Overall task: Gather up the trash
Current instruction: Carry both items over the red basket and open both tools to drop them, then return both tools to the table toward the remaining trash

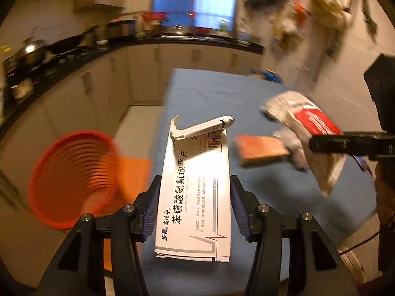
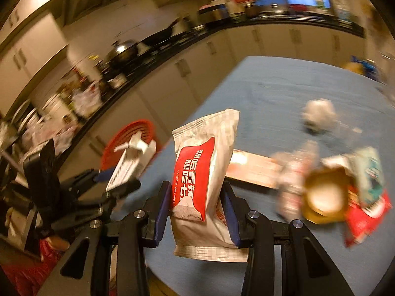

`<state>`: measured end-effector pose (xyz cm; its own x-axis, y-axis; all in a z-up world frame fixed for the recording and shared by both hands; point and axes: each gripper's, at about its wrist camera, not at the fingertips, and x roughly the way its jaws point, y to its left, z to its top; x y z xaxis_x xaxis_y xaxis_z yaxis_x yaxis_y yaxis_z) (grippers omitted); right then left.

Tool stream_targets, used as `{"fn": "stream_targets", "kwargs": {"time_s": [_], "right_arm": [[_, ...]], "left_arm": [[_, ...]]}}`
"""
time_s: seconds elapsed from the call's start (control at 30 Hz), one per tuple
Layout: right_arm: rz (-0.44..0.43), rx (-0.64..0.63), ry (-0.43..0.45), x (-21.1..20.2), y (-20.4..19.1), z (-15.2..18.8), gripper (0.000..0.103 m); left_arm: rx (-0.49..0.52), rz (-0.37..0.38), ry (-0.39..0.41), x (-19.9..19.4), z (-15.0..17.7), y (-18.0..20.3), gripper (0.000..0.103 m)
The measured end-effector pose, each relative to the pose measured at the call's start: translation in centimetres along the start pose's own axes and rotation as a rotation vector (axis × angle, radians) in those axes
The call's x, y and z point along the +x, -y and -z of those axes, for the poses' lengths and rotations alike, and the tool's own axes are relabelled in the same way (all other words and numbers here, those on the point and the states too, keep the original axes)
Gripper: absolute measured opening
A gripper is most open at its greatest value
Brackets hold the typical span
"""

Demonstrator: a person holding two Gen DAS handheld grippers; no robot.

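Left hand-held gripper (image 1: 193,204) was clamped on a white medicine box (image 1: 195,192), both blue pads pressing the box's long sides. Box's long axis ran forward along the fingers; its far flap was torn open and stuck up. Box was held in the air above the near edge of the blue-covered table (image 1: 209,93).

Right hand-held gripper (image 2: 197,209) was clamped on a wet-wipe packet (image 2: 205,172), white with a red label, held upright, long axis roughly vertical, pads squeezing its lower half.

Red basket (image 1: 74,180) stood on the floor off the table's left side. In the left wrist view it lay to the left of and below the box, open mouth tilted toward the camera. In the right wrist view the basket (image 2: 130,133) showed behind the left gripper and its box, well to the left of the packet.

Judgement: the basket is the bin for the trash; the left hand is clearly nearer to it, so the box should be dropped first, by swinging left and down. The right hand must cross further left to reach it.

Remaining on the table: a flat orange-brown box (image 1: 261,148), a crumpled white wad (image 2: 319,116), a gold round tin or lid (image 2: 325,197), and red and teal wrappers (image 2: 365,197). Both views were blurred, so detail there was uncertain.
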<state>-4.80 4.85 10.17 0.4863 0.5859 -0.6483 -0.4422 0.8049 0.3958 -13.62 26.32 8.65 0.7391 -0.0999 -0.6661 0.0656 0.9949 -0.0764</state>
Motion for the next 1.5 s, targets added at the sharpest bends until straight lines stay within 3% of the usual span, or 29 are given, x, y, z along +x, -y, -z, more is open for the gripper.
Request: {"fn": "stream_targets", "kwargs": {"time_s": [0.3,0.5,0.8,0.97,1.13,1.5], "right_arm": [[-0.15,-0.116,-0.138,9.6,-9.4,-3.9,0.044],[-0.191,-0.133,-0.225,15.9,-13.3,-6.2,0.044],[-0.177,-0.091,-0.299,23.3,-14.5,-8.6,0.046],[-0.168,-0.089,-0.311,24.7,-14.9,-9.1,0.048],[-0.164,-0.063,-0.308,25.4,-14.7,-9.5,0.064],[-0.185,-0.05,-0.245,21.8,-13.7,-8.9,0.064]], "left_arm": [[-0.156,-0.189,-0.04,-0.9,-0.2,-12.4,0.052],[-0.208,-0.219,-0.075,0.9,-0.3,-16.6,0.052],[-0.259,-0.217,-0.117,3.4,0.3,-19.7,0.052],[-0.278,-0.204,-0.125,4.0,0.6,-20.4,0.053],[-0.291,-0.195,-0.124,3.9,0.7,-20.6,0.057],[-0.285,-0.18,-0.081,2.0,0.8,-18.8,0.061]]}}
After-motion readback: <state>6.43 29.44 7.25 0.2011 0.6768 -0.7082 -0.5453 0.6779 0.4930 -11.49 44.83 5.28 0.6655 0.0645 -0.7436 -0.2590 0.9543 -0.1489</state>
